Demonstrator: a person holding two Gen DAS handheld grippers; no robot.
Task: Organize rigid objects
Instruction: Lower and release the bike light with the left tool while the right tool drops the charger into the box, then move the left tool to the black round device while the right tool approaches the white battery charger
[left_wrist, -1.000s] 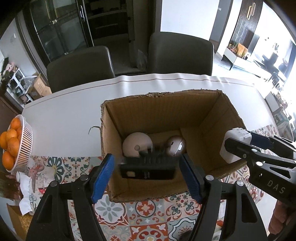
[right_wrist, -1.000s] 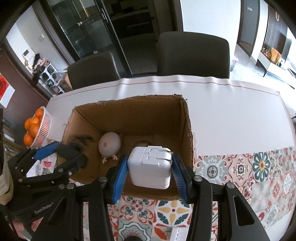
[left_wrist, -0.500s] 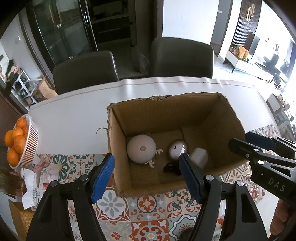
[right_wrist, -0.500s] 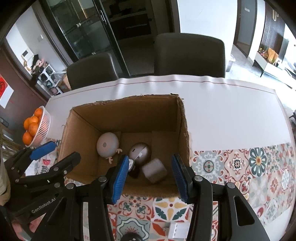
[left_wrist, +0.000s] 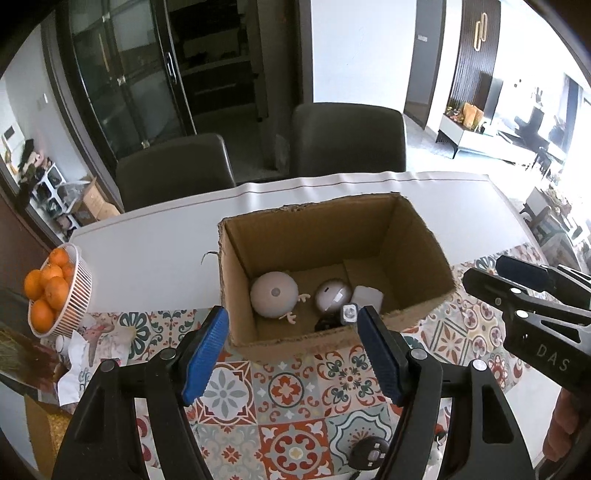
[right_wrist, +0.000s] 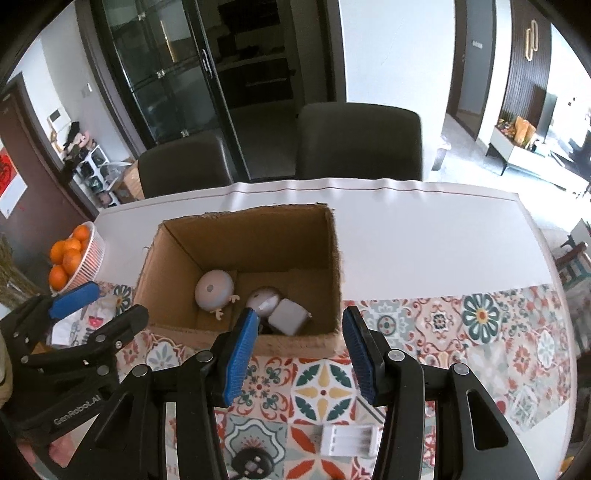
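An open cardboard box (left_wrist: 417, 236) (right_wrist: 334, 251) stands on the table. Inside lie a round beige gadget with small feet (left_wrist: 273, 294) (right_wrist: 214, 290), a silver-white ball gadget (left_wrist: 331, 295) (right_wrist: 263, 300), a white power adapter (left_wrist: 366, 298) (right_wrist: 289, 316) and a small black device (left_wrist: 327, 324). My left gripper (left_wrist: 291, 350) is open and empty, above the tiled mat in front of the box. My right gripper (right_wrist: 299, 354) is open and empty, also in front of the box. A white battery holder (right_wrist: 349, 439) and a round black object (right_wrist: 253, 461) (left_wrist: 369, 448) lie on the mat near me.
A white wire basket of oranges (left_wrist: 55, 291) (right_wrist: 74, 254) stands at the left table edge, with crumpled paper (left_wrist: 79, 354) beside it. Two dark chairs (left_wrist: 347, 140) stand behind the table. The patterned mat (right_wrist: 480, 332) covers the near side.
Both grippers opened and let go: the black device and the white adapter dropped into the box. Both grippers have since pulled back and up from the box.
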